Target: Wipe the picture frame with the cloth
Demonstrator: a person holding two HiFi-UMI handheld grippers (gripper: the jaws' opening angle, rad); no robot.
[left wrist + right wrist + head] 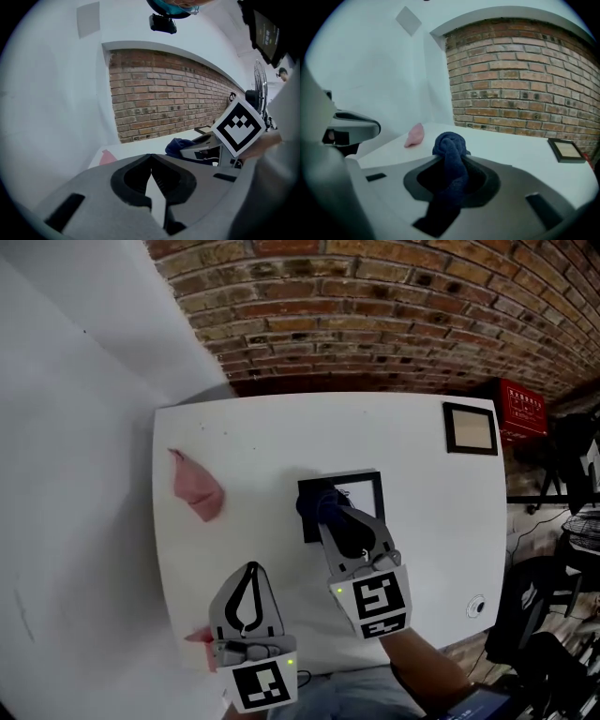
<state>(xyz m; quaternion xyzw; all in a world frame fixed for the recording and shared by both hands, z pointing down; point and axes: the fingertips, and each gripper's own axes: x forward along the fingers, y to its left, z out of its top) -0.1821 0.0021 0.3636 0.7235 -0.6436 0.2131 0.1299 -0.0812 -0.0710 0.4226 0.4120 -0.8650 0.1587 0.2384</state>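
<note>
A black picture frame (366,495) lies flat in the middle of the white table (244,437). My right gripper (323,509) is shut on a bunched dark blue cloth (314,502), which rests on the frame's left part. In the right gripper view the blue cloth (449,143) sticks out past the jaws of the right gripper (452,161). My left gripper (250,570) hovers near the table's front edge, left of the frame, shut and holding nothing. The left gripper view shows its tips (151,157) meeting, with the blue cloth (180,146) beyond.
A crumpled pink cloth (197,488) lies at the table's left side. A second, smaller frame (471,427) sits at the far right corner. A red box (522,409) stands off the table to the right. A brick wall runs behind.
</note>
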